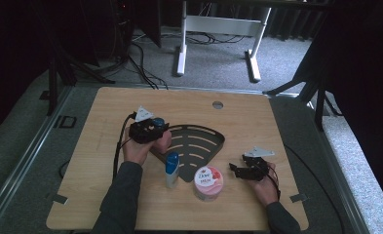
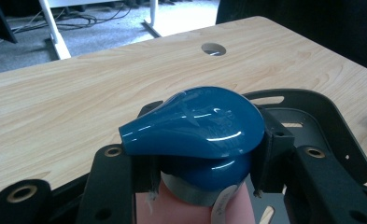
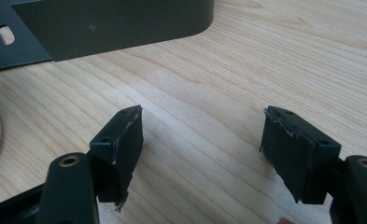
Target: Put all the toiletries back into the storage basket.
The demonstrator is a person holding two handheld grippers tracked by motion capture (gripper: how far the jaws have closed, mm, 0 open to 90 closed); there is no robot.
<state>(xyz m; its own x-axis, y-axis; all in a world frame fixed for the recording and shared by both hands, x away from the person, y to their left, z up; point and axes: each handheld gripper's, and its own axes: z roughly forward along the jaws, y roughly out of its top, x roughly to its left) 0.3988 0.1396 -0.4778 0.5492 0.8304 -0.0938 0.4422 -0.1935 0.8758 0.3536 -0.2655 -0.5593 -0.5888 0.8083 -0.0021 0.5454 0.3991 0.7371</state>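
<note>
Holding a pink bottle with a blue pump cap point(image 2: 195, 126) pinched at the neck, the left gripper point(image 1: 149, 129) stands at the left edge of the dark corner rack point(image 1: 213, 140). The bottle looks lifted but not yet set in place. The right gripper point(image 1: 239, 170) rests on the table point(image 1: 277, 122), jaws spread and empty. A white bottle point(image 1: 172, 169) and a Dove jar point(image 1: 208, 183) wait on the table beside the rack, likely next.
</note>
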